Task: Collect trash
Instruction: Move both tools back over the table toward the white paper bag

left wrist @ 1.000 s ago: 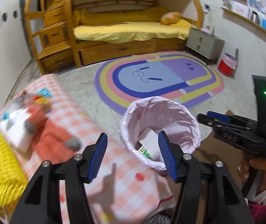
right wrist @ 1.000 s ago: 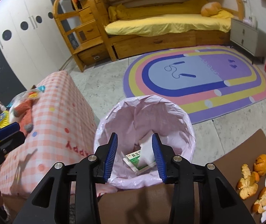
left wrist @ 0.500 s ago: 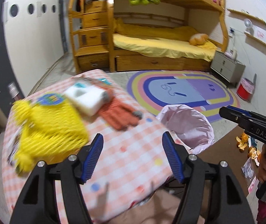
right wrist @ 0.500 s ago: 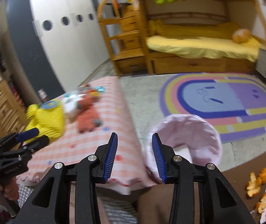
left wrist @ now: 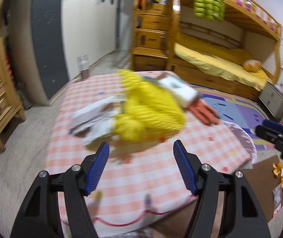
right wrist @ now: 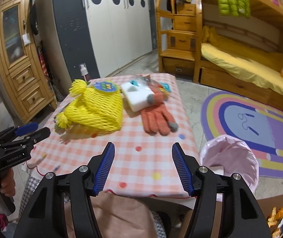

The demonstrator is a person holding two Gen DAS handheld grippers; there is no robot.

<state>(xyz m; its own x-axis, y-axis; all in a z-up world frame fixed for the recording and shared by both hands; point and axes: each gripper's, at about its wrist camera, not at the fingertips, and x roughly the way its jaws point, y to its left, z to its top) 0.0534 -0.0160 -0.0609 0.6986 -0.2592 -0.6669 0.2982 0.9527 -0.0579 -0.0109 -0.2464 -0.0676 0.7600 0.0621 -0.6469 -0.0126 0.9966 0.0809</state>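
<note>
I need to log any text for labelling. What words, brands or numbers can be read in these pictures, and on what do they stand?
"genRobot.AI": on the side of the left gripper, seen from the right wrist.
"DA": cut off by the frame edge, on the right gripper, seen from the left wrist.
Round blue label on the yellow net bag: too small to read.
White box: print too blurred.

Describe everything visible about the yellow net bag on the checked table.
The yellow net bag is foam-like mesh, tufted at its top and lower-left corners, with a round blue-green label near the top. It lies flat on the pink checked tablecloth, its right edge beside a white box; whether they touch is unclear. Neither gripper touches it.
</note>
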